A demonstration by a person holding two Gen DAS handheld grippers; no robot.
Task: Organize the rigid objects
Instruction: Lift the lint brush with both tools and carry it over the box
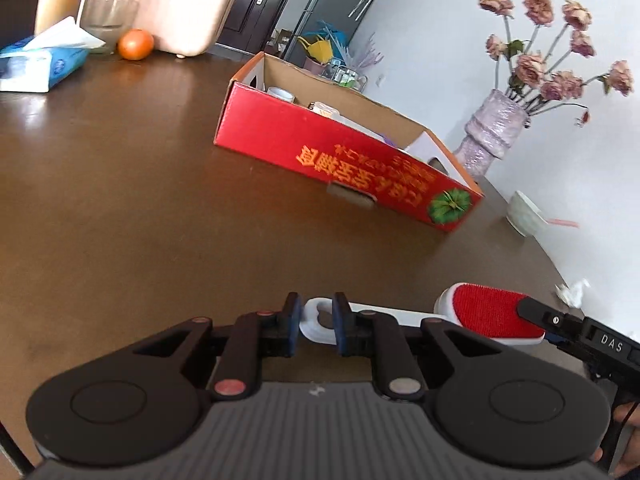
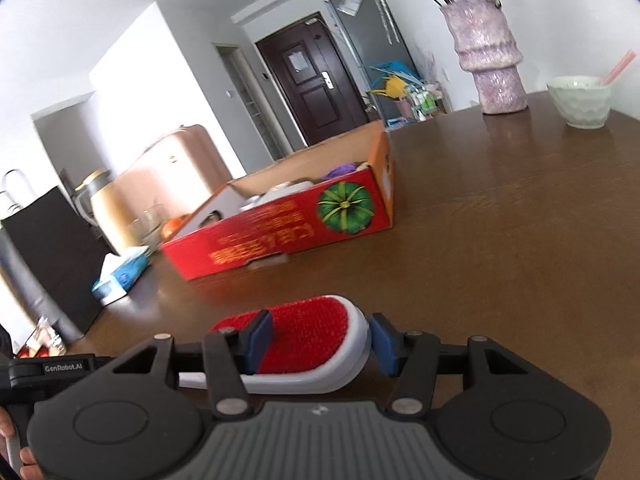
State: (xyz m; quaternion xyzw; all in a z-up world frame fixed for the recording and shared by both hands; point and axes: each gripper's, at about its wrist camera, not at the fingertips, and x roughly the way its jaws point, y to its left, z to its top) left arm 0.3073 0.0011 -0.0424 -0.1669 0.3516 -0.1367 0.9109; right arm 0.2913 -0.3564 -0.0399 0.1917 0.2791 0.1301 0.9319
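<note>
A lint brush (image 1: 488,312) with a white handle and a red bristle pad hangs level above the brown table (image 1: 120,220), held at both ends. My left gripper (image 1: 317,314) is shut on the looped end of the handle. My right gripper (image 2: 320,338) is shut on the sides of the brush head (image 2: 316,316); one of its fingers (image 1: 536,314) shows at the right of the left wrist view. Ahead lies an open red cardboard box (image 1: 340,160) (image 2: 280,240) with several small items inside, mostly hidden by its wall.
A purple vase (image 1: 492,132) (image 2: 492,60) of dried roses and a pale bowl (image 1: 524,212) (image 2: 580,100) stand right of the box. A tissue box (image 1: 36,64) (image 2: 120,276), a glass (image 1: 108,20) and an orange (image 1: 136,44) sit far left. Crumpled paper (image 1: 572,292) lies by the table's right edge.
</note>
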